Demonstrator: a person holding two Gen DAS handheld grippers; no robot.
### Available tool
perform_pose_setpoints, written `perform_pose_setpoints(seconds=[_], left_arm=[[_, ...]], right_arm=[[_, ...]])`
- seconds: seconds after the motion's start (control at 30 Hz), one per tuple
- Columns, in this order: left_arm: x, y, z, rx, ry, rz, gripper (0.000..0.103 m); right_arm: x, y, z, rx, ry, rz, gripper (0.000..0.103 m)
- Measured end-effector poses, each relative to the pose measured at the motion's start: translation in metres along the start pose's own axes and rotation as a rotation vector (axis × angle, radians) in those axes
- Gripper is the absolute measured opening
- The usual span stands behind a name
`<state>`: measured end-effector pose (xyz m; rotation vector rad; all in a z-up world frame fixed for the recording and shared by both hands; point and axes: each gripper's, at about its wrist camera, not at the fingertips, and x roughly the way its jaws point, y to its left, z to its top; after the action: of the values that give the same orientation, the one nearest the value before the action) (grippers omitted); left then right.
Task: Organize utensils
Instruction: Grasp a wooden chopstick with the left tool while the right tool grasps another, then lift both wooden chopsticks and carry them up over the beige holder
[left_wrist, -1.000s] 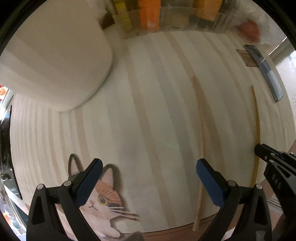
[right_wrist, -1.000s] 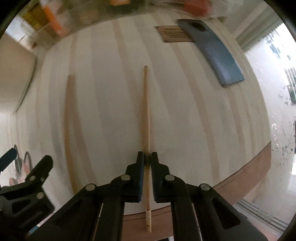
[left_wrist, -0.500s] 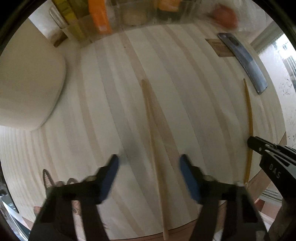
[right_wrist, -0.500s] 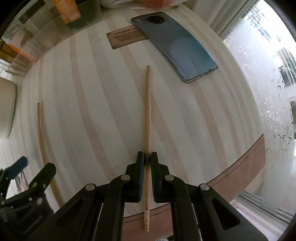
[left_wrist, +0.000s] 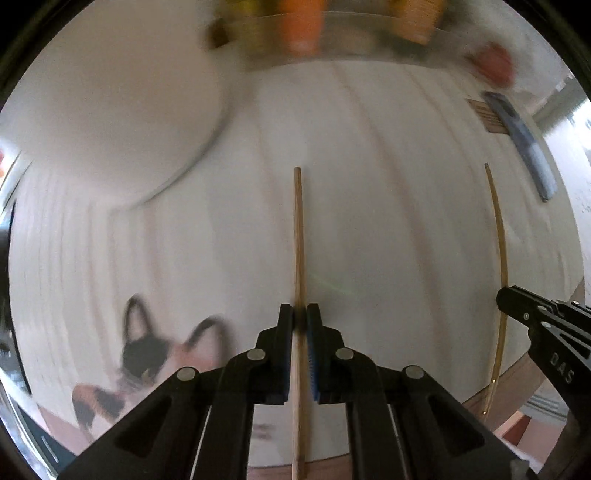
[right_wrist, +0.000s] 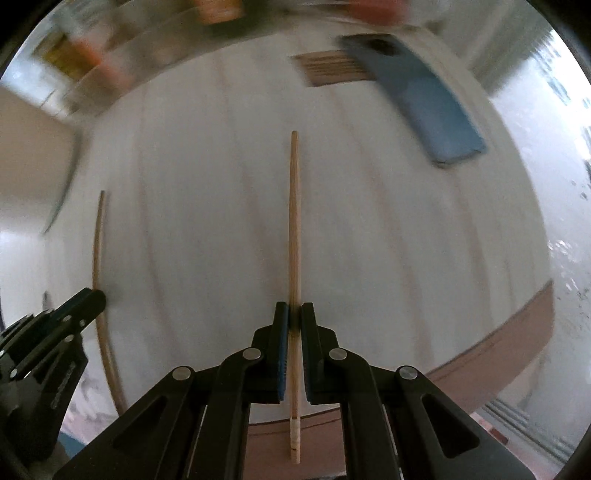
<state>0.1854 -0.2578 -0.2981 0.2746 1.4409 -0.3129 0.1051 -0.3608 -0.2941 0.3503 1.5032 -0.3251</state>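
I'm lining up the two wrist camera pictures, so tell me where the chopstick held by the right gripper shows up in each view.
Left wrist view: the right gripper's chopstick is the thin curved stick far right, running past the right gripper.
Right wrist view: it runs straight up the centre, clamped in the right gripper.
Shared landmark: the blue phone, beyond the chopstick's far tip and to its right in both.

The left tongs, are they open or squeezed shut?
Shut. The left tongs pinch a wooden chopstick between their blue pads, with no gap showing on either side of it.
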Motion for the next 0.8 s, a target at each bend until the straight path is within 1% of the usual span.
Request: perform_pose_setpoints(seconds=[0.07,0.1,0.13,0.23,0.33,0.4,0.47,0.5,0.53,0.6,0.63,0.67,0.73,0.77,0.8], left_arm=[[-0.002,0.019,-0.008,-0.048,0.007,0.013,0.005],[0.001,0.02,-0.005,-0.067,0.007,0.02,0.005],[-0.001,0.03,-0.009,-0.094,0.007,0.027,0.005],[-0.002,0.055,-0.019,-0.16,0.012,0.044,0.005],[-0.001,0.072,-0.027,-0.209,0.024,0.049,0.005],[0.001,0.081,-0.031,-0.23,0.036,0.045,0.005],[0.001,0.084,-0.034,-0.242,0.032,0.032,0.005],[-0.001,0.09,-0.031,-0.241,0.032,0.025,0.005],[-0.004,0.1,-0.032,-0.242,0.032,0.02,0.005],[-0.01,0.116,-0.039,-0.237,0.03,0.016,0.005],[-0.01,0.115,-0.039,-0.233,0.03,0.014,0.005],[-0.01,0.114,-0.04,-0.232,0.028,0.011,0.005],[-0.01,0.13,-0.053,-0.227,0.027,0.007,0.005],[-0.008,0.136,-0.056,-0.224,0.027,0.006,0.005],[-0.006,0.14,-0.053,-0.223,0.027,0.004,0.005]], right_arm=[[-0.002,0.023,-0.003,-0.056,0.0,0.031,0.007],[-0.002,0.036,-0.005,-0.085,0.002,0.046,0.007],[-0.003,0.048,-0.007,-0.114,0.005,0.061,0.007],[-0.002,0.088,-0.015,-0.208,0.021,0.087,0.007],[0.001,0.117,-0.023,-0.274,0.04,0.079,0.007],[0.004,0.129,-0.027,-0.302,0.054,0.061,0.007],[0.01,0.138,-0.03,-0.322,0.083,0.039,0.007],[0.008,0.141,-0.03,-0.328,0.076,0.031,0.007],[0.01,0.144,-0.029,-0.332,0.092,0.025,0.007],[0.013,0.144,-0.025,-0.296,0.099,0.023,0.009],[0.013,0.147,-0.018,-0.285,0.102,0.023,0.009],[0.013,0.148,-0.014,-0.272,0.097,0.018,0.009],[0.013,0.149,-0.007,-0.258,0.085,0.003,0.009],[0.013,0.144,-0.009,-0.258,0.079,-0.006,0.009],[0.013,0.144,-0.009,-0.264,0.071,-0.021,0.009]])
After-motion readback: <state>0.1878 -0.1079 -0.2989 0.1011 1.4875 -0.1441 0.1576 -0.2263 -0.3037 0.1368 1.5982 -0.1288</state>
